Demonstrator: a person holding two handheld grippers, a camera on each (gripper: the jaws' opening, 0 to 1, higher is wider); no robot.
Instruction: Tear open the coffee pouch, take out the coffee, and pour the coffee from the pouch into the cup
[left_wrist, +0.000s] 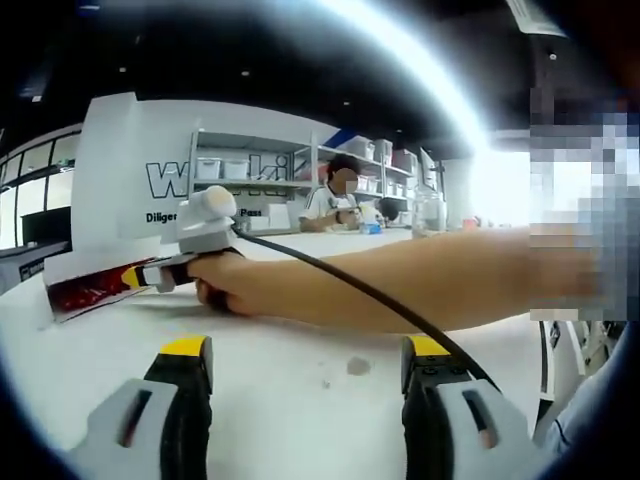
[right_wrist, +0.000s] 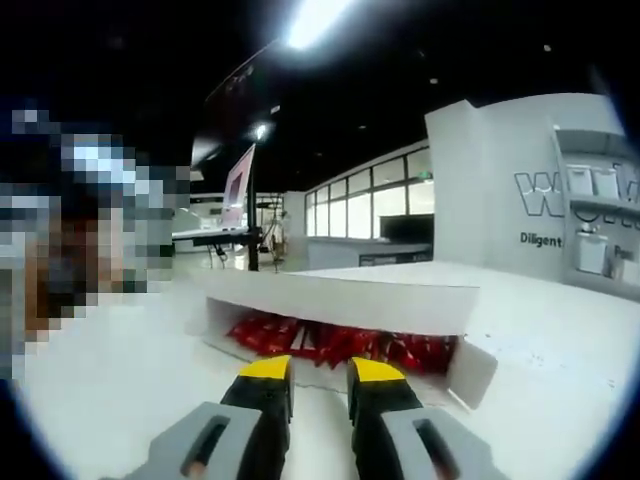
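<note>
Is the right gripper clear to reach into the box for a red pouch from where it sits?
Probably yes. The right gripper sits just in front of the white box, whose open side faces it, red pouches exposed. Its jaws are nearly closed, though.

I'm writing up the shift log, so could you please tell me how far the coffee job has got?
Nothing looks done: no pouch is torn or out. In hand: the right gripper, held in a person's hand, reaches into the open white box of red coffee pouches, jaws nearly closed with nothing visibly between them. The left gripper waits open over the table. Left: picking a pouch, tearing, pouring.
</note>
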